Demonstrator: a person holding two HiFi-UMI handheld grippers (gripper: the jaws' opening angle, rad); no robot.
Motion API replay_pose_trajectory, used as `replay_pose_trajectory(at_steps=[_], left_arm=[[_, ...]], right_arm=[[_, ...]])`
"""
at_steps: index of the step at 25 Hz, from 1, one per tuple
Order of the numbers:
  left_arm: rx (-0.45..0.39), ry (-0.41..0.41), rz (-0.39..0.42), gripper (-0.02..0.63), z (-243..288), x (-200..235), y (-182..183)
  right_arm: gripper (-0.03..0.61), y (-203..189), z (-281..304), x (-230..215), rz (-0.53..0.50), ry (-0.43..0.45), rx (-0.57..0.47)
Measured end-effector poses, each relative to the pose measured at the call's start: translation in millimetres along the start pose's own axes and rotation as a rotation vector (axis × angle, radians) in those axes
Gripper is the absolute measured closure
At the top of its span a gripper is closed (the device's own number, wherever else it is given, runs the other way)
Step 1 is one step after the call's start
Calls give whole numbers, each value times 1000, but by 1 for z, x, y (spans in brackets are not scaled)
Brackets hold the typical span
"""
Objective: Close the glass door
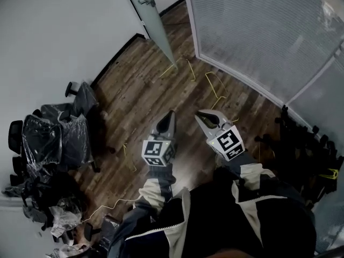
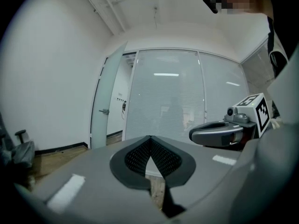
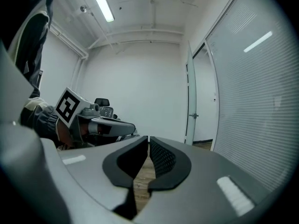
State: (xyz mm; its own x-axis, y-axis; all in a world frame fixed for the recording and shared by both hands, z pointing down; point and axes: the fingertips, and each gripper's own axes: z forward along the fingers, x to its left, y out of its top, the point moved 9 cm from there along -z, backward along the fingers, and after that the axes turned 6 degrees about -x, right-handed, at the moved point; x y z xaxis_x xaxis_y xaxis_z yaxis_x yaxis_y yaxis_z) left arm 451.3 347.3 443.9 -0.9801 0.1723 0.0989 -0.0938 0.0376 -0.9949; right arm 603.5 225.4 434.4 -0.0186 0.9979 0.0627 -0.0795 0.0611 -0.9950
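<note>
- Step in hand, as judged: the approach; the tall frosted glass door leaf (image 1: 156,28) stands swung open well ahead, between the white wall and the frosted glass partition wall (image 1: 258,31), and neither gripper touches it
- Left gripper (image 1: 171,113): fingers closed tip to tip, nothing held
- Right gripper (image 1: 200,113): fingers almost together with only a thin slit between them, nothing held
- Carry both grippers level toward the small metal lever handle (image 1: 146,0) at mid height on the leaf; the handle likely marks the free edge, so contact there probably gives the longest lever
- Press with closed fingers flat on the glass or hook behind the handle, then swing the leaf steadily toward its frame in the partition; avoid a hard slam on glass
- Yellow wire loops (image 1: 215,85) lie on the dark wood plank floor (image 1: 134,95), directly along the walking path; step round them
- Plastic-wrapped office chairs (image 1: 54,136) stand at the left wall, black chairs (image 1: 301,144) at the right; both are clear of the door's swing
</note>
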Motion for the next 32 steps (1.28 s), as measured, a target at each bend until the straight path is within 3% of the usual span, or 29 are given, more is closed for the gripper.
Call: replay_pose_trajectory(at_steps=[3, 10, 18, 25, 32], left_arm=[[-1, 48, -37, 609, 33, -2, 8], [-6, 161, 64, 609, 89, 8, 28], [-31, 226, 58, 609, 122, 48, 36], [-63, 226, 73, 609, 151, 133, 34], [-82, 128, 106, 609, 175, 235, 48]], right_arm=[[558, 4, 10, -37, -3, 48, -21], [558, 13, 40, -113, -3, 118, -55], [558, 18, 103, -147, -17, 179, -76], [558, 24, 184, -161, -52, 156, -60], [558, 34, 286, -155, -43, 85, -43]])
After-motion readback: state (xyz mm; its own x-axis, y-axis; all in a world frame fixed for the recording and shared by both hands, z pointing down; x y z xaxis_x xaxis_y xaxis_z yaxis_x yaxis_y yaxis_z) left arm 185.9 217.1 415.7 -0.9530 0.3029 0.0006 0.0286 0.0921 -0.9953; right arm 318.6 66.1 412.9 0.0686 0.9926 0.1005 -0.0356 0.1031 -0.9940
